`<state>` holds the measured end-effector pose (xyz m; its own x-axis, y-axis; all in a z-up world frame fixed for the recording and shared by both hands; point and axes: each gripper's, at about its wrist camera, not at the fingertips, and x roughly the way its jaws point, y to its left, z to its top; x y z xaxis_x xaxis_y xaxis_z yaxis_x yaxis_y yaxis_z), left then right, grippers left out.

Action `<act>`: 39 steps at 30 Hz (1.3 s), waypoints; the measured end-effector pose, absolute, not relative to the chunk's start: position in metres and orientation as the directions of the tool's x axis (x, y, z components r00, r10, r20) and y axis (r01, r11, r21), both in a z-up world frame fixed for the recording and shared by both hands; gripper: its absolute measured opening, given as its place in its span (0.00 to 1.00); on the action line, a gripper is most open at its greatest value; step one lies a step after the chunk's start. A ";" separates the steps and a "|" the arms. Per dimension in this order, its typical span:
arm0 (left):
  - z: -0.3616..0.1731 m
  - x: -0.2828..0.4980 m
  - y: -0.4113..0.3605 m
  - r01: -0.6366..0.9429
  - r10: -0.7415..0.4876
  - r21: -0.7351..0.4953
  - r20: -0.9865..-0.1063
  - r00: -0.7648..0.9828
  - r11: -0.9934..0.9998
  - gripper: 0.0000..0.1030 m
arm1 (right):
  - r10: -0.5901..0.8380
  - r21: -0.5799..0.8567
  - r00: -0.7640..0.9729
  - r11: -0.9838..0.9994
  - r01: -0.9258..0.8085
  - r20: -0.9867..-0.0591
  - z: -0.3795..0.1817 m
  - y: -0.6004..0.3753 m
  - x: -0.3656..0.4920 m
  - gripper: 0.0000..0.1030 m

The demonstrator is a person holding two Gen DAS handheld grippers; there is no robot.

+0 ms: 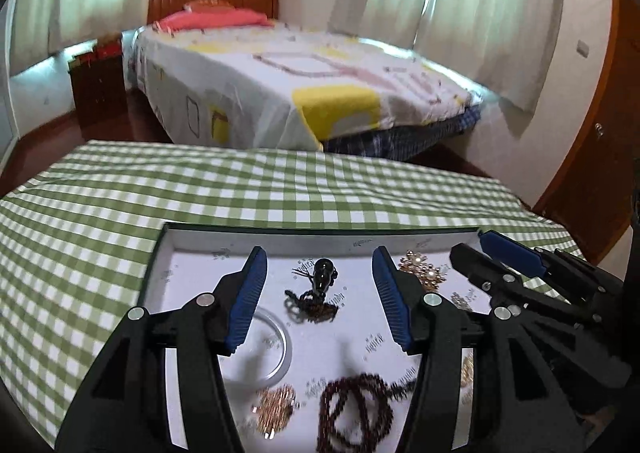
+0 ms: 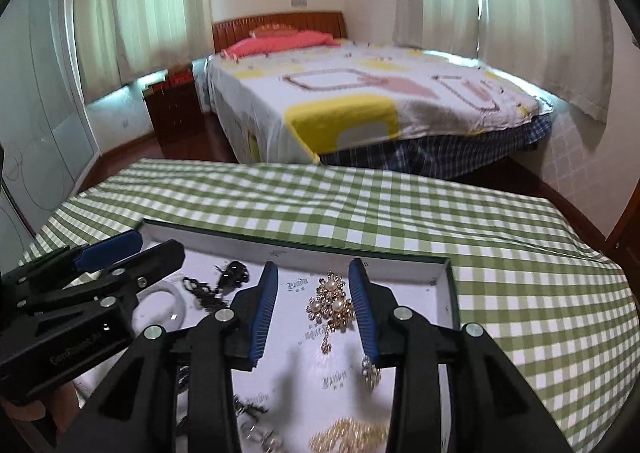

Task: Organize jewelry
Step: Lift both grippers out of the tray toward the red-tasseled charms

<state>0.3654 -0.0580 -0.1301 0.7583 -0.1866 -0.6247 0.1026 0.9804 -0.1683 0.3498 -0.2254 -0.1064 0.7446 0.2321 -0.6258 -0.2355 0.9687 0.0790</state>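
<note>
A: Both tongs wide apart, holding nothing: left tongs, right tongs, each over the white tray.

B: Tray contents?

A: Black bead charm mid-frame, clear ring lower left, dark red beads bottom, pearl brooch between right fingers.

B: Surroundings?

A: Green checked cloth; bed upper centre, curtains behind.

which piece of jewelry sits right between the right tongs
The gold brooch with pearls lies between the open right tongs; the dark beads and gold chain lie outside them.
</note>
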 end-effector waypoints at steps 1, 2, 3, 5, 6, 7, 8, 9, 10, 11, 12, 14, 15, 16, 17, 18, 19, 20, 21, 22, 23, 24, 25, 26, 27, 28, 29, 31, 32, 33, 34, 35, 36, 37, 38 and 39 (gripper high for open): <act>-0.127 0.358 -0.057 0.101 -0.184 -0.167 -0.613 0.768 0.981 0.52 | 0.234 0.080 0.753 0.969 -0.235 -0.615 -0.103 -0.227 0.343 0.36; -0.124 0.350 -0.055 0.099 -0.181 -0.167 -0.600 0.780 0.981 0.52 | 0.234 0.081 0.759 0.969 -0.234 -0.608 -0.101 -0.228 0.338 0.36; -0.120 0.341 -0.053 0.097 -0.179 -0.169 -0.586 0.790 0.981 0.53 | 0.234 0.082 0.766 0.969 -0.232 -0.599 -0.100 -0.230 0.331 0.36; -0.116 0.326 -0.050 0.096 -0.179 -0.174 -0.568 0.803 0.980 0.55 | 0.230 0.080 0.780 0.971 -0.227 -0.582 -0.096 -0.233 0.315 0.38; -0.114 0.319 -0.049 0.095 -0.178 -0.175 -0.562 0.808 0.980 0.58 | 0.227 0.079 0.785 0.972 -0.223 -0.576 -0.095 -0.234 0.308 0.38; -0.113 0.309 -0.048 0.094 -0.177 -0.176 -0.552 0.815 0.980 0.59 | 0.224 0.079 0.791 0.973 -0.219 -0.570 -0.095 -0.236 0.298 0.39; -0.113 0.302 -0.047 0.096 -0.179 -0.176 -0.548 0.817 0.980 0.59 | 0.217 0.078 0.797 0.974 -0.210 -0.564 -0.096 -0.239 0.289 0.40; -0.114 0.296 -0.046 0.099 -0.182 -0.177 -0.548 0.816 0.979 0.59 | 0.211 0.079 0.800 0.976 -0.202 -0.562 -0.098 -0.242 0.279 0.40; -0.115 0.290 -0.046 0.100 -0.183 -0.177 -0.552 0.814 0.979 0.59 | 0.206 0.079 0.800 0.977 -0.196 -0.563 -0.100 -0.244 0.272 0.41; -0.117 0.283 -0.045 0.099 -0.185 -0.181 -0.556 0.811 0.979 0.59 | 0.194 0.073 0.801 0.980 -0.185 -0.567 -0.103 -0.246 0.263 0.41; -0.119 0.276 -0.045 0.098 -0.186 -0.184 -0.558 0.809 0.978 0.59 | 0.185 0.068 0.800 0.982 -0.178 -0.571 -0.105 -0.247 0.258 0.41; -0.123 0.262 -0.044 0.095 -0.180 -0.178 -0.566 0.805 0.980 0.59 | 0.160 0.056 0.794 0.986 -0.157 -0.587 -0.114 -0.252 0.242 0.41; -0.125 0.256 -0.044 0.093 -0.177 -0.174 -0.567 0.804 0.980 0.59 | 0.151 0.054 0.792 0.987 -0.148 -0.592 -0.117 -0.253 0.237 0.41; -0.128 0.249 -0.044 0.091 -0.175 -0.172 -0.570 0.803 0.981 0.59 | 0.142 0.054 0.788 0.989 -0.137 -0.599 -0.121 -0.255 0.229 0.41; -0.130 0.243 -0.043 0.090 -0.175 -0.174 -0.574 0.800 0.981 0.59 | 0.132 0.051 0.786 0.991 -0.128 -0.604 -0.125 -0.258 0.221 0.41; -0.132 0.237 -0.042 0.088 -0.176 -0.178 -0.579 0.796 0.980 0.59 | 0.123 0.047 0.782 0.992 -0.119 -0.610 -0.129 -0.260 0.215 0.41; -0.134 0.232 -0.042 0.085 -0.178 -0.183 -0.583 0.793 0.979 0.59 | 0.110 0.040 0.780 0.993 -0.109 -0.617 -0.133 -0.262 0.207 0.41; -0.137 0.223 -0.040 0.080 -0.178 -0.189 -0.588 0.789 0.979 0.59 | 0.101 0.034 0.777 0.994 -0.103 -0.621 -0.137 -0.263 0.200 0.41; -0.139 0.218 -0.039 0.077 -0.178 -0.191 -0.593 0.785 0.978 0.59 | 0.094 0.029 0.774 0.995 -0.097 -0.626 -0.140 -0.265 0.194 0.41; -0.142 0.211 -0.038 0.071 -0.174 -0.191 -0.600 0.781 0.979 0.59 | 0.089 0.025 0.772 0.995 -0.094 -0.629 -0.142 -0.266 0.190 0.41; -0.143 0.207 -0.037 0.068 -0.170 -0.188 -0.603 0.780 0.980 0.59 | 0.083 0.022 0.769 0.996 -0.090 -0.633 -0.144 -0.267 0.185 0.41; -0.145 0.201 -0.037 0.066 -0.166 -0.183 -0.606 0.778 0.981 0.59 | 0.082 0.025 0.766 0.996 -0.086 -0.638 -0.146 -0.269 0.181 0.41; -0.147 0.195 -0.037 0.065 -0.160 -0.175 -0.609 0.776 0.982 0.59 | 0.085 0.033 0.762 0.996 -0.083 -0.642 -0.148 -0.271 0.178 0.41; -0.147 0.191 -0.036 0.066 -0.156 -0.168 -0.612 0.775 0.984 0.59 | 0.087 0.042 0.759 0.996 -0.079 -0.646 -0.149 -0.273 0.176 0.41; -0.148 0.188 -0.036 0.067 -0.153 -0.160 -0.615 0.773 0.985 0.59 | 0.088 0.047 0.757 0.996 -0.075 -0.648 -0.150 -0.276 0.174 0.41; -0.150 0.182 -0.035 0.067 -0.147 -0.150 -0.617 0.773 0.986 0.59 | 0.085 0.047 0.756 0.996 -0.072 -0.650 -0.151 -0.277 0.172 0.41; -0.151 0.177 -0.036 0.067 -0.141 -0.141 -0.620 0.772 0.988 0.59 | 0.083 0.045 0.755 0.996 -0.071 -0.651 -0.152 -0.278 0.169 0.41; -0.155 0.172 -0.036 0.066 -0.135 -0.133 -0.626 0.768 0.989 0.59 | 0.080 0.046 0.748 0.997 -0.067 -0.659 -0.154 -0.279 0.168 0.41; -0.157 0.170 -0.036 0.066 -0.137 -0.134 -0.632 0.763 0.989 0.59 | 0.078 0.047 0.745 0.997 -0.062 -0.663 -0.156 -0.280 0.167 0.41; -0.159 0.169 -0.036 0.069 -0.140 -0.135 -0.640 0.755 0.989 0.59 | 0.077 0.049 0.742 0.997 -0.059 -0.666 -0.157 -0.280 0.167 0.41; -0.161 0.169 -0.035 0.069 -0.140 -0.133 -0.646 0.750 0.989 0.59 | 0.076 0.050 0.739 0.997 -0.058 -0.669 -0.158 -0.281 0.168 0.41; -0.162 0.167 -0.036 0.069 -0.139 -0.132 -0.648 0.749 0.989 0.59 | 0.074 0.044 0.733 0.997 -0.059 -0.676 -0.159 -0.280 0.169 0.41; -0.163 0.166 -0.036 0.068 -0.138 -0.132 -0.649 0.748 0.989 0.59 | 0.073 0.041 0.727 0.997 -0.061 -0.683 -0.161 -0.280 0.170 0.41; -0.163 0.166 -0.037 0.068 -0.139 -0.133 -0.650 0.748 0.989 0.59 | 0.071 0.039 0.715 0.997 -0.061 -0.695 -0.163 -0.280 0.172 0.41; -0.163 0.165 -0.037 0.069 -0.140 -0.134 -0.650 0.747 0.989 0.59 | 0.069 0.041 0.709 0.998 -0.058 -0.702 -0.165 -0.281 0.173 0.41; -0.163 0.164 -0.037 0.071 -0.141 -0.133 -0.649 0.748 0.989 0.59 | 0.068 0.043 0.704 0.998 -0.053 -0.707 -0.167 -0.282 0.173 0.41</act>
